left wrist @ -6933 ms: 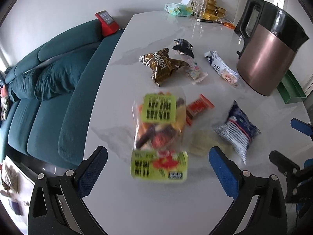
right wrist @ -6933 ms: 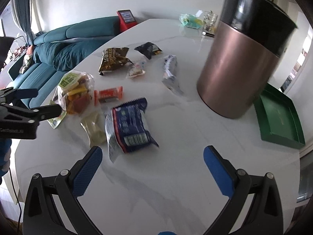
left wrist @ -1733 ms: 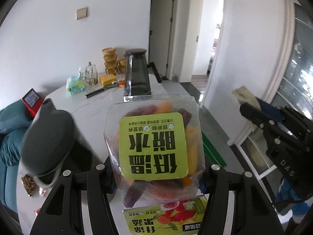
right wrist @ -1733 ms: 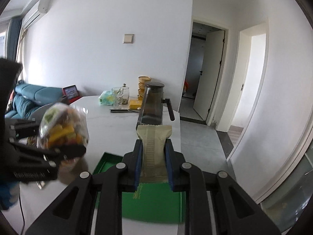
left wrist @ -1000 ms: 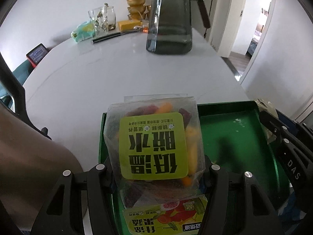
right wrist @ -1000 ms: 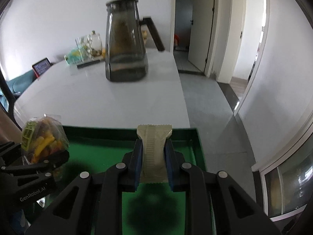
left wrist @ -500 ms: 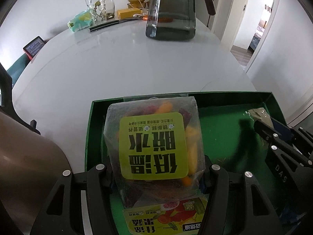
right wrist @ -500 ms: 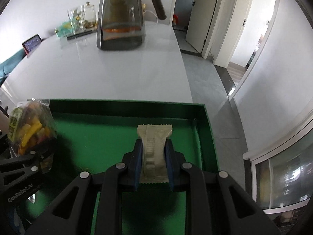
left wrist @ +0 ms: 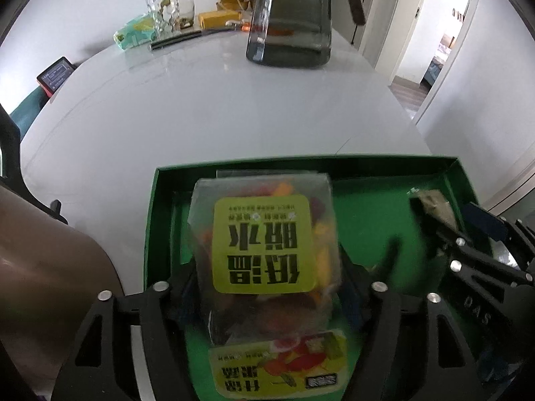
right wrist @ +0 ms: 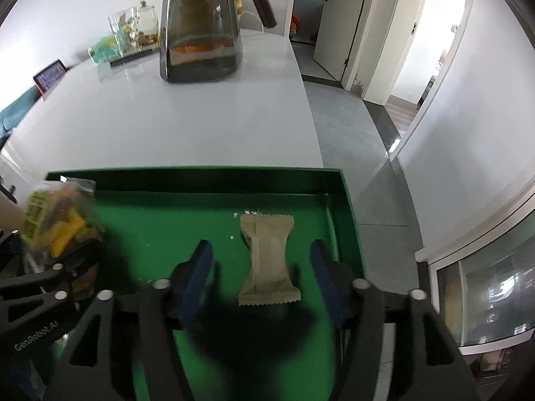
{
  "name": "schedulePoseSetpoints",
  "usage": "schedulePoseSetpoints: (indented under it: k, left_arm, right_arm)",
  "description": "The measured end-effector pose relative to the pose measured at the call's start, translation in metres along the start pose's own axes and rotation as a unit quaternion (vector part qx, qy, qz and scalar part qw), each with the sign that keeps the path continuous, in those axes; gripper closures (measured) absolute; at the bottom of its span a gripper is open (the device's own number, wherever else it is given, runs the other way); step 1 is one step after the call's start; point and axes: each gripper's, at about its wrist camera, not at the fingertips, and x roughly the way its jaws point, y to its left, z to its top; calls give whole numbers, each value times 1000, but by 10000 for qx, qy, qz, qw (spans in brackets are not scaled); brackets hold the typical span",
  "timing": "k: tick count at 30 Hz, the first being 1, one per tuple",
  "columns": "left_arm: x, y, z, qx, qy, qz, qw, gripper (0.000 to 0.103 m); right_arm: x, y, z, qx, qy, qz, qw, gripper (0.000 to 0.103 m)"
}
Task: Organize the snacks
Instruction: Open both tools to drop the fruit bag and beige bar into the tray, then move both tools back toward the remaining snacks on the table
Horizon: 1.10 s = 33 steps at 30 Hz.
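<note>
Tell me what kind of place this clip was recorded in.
Most likely a home dining or living area. A white table holds a glass kettle, glass jars and a green tray of snacks, and interior doors open off a hallway behind.

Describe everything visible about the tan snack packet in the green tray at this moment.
The tan snack packet is a small matte pillow-pack, beige, with crimped serrated ends and a back seam bearing faint print. It lies flat on the floor of the green tray, near its right wall, lengthwise away from the camera. The right hand-held gripper is open; its blue pads stand apart on either side, touching nothing. A few white crumbs lie by its far end.
</note>
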Motion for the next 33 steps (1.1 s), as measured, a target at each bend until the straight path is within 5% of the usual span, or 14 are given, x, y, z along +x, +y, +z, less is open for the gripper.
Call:
schedulePoseSetpoints:
  k: [5,11,22,28,33]
  left_arm:
    - [-19,-1,3,-47,-230,-29,9997,20]
    - [-64,-10,-1,100,-596,-235,9979,19]
    - [-224,-13,-38,467,-1828,-903,9779,19]
    - [-320,53,-68,448,-2705,-638,9595,19]
    - [-378,148,-95,411,-3213,122,9460,14]
  right_arm:
    - [-35,-3,0,74,-328,-31,9994,0]
    - [-107,-14,2,383,-1091,-256,9930,0]
    - [-304,-46,-24,1163,-2984,-769,9442,0]
    - [-403,-21,-61,1116,-3788,-692,9161,0]
    - [-459,27,-83,746,-4137,-509,9059,0]
